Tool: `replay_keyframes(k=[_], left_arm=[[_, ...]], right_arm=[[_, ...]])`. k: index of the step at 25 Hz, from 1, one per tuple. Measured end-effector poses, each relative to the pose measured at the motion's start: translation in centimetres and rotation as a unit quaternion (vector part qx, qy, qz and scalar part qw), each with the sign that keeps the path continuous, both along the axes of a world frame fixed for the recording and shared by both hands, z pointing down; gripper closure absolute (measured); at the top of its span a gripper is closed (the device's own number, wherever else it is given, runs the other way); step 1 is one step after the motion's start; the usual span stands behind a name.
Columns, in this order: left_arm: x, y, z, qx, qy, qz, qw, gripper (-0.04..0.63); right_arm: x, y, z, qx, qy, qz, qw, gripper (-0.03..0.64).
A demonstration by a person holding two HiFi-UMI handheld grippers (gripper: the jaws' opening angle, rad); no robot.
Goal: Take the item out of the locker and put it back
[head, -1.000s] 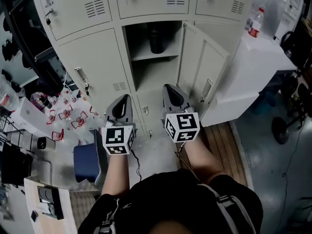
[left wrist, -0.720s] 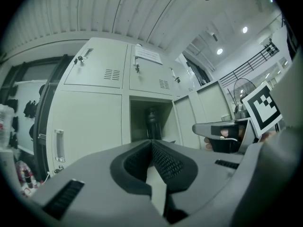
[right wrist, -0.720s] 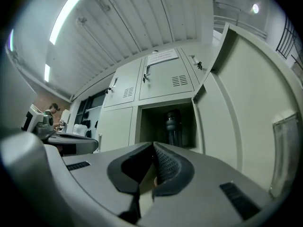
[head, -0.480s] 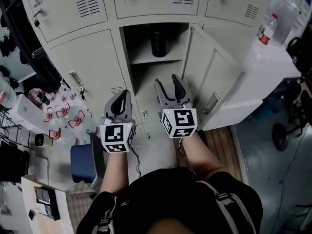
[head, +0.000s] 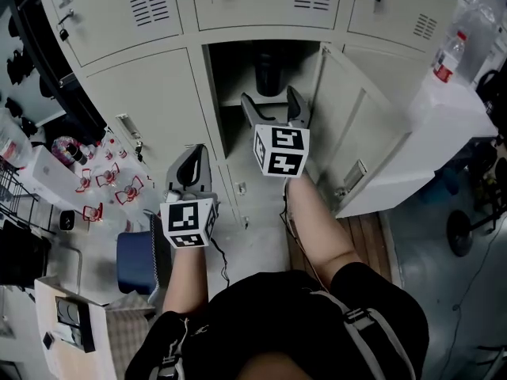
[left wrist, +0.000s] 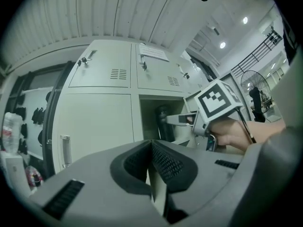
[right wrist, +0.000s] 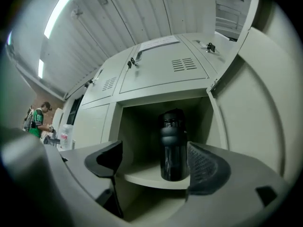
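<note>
A black bottle (head: 269, 71) stands upright on the shelf (right wrist: 142, 171) of the open locker compartment; its door (head: 360, 133) swings out to the right. My right gripper (head: 273, 101) is raised in front of that compartment. Its jaws are opening and stand wide, with nothing pressed between the pads. In the right gripper view the bottle (right wrist: 173, 145) shows ahead between the jaws of the right gripper (right wrist: 154, 162), still apart from them. My left gripper (head: 193, 158) hangs lower, before the closed locker door on the left. It is shut and empty, as the left gripper (left wrist: 151, 148) shows in its own view.
Closed locker doors (head: 142, 93) surround the open compartment. A white table (head: 428, 133) with a plastic bottle (head: 448, 56) stands at the right. A blue bin (head: 139, 260) and small red-and-white items (head: 103, 188) lie on the floor at the left.
My right gripper has risen and moved forward to the open compartment, and its jaws have gone from shut to wide apart. The left gripper has hardly moved.
</note>
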State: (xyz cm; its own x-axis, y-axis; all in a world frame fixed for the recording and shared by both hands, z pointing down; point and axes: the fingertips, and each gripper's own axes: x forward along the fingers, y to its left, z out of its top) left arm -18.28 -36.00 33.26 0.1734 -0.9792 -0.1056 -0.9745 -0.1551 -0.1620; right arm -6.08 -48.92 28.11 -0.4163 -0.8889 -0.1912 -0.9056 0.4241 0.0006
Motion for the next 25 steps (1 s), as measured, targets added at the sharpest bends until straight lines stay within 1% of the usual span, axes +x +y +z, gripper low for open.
replay_keyframes(k=[7,13,19,20,23,25], left_arm=[[-1.6,-0.2,-0.2,0.001,-0.002,-0.023,0.9997,0.584],[-2.8,-0.3,-0.2,0.003,-0.006,-0.042,0.9991,0.584],[-3.8,-0.4,-0.3,0.002,-0.008,-0.054,0.9985,0.584],[-3.8,-0.5,-0.3,0.002,-0.008,-0.056,0.9984,0.584],[-3.9,-0.5,-0.4,0.001,-0.010,-0.057,0.9983,0.584],[-3.9,-0.5,-0.4,0.001,-0.011,-0.057,0.9983,0.584]], right_arm=[[0.3,-6.8,-1.1,-0.036,-0.008,0.037,0.999,0.156],[0.2,-11.4,-0.1,-0.066,0.007,0.045,0.997,0.138],[-0.2,-14.2,1.3,-0.118,-0.001,0.025,0.993,0.140],[-0.3,-14.5,1.5,-0.126,-0.003,0.019,0.992,0.151],[-0.6,-14.9,1.7,-0.135,-0.004,0.004,0.991,0.193],[-0.6,-14.7,1.7,-0.133,0.001,0.001,0.991,0.196]])
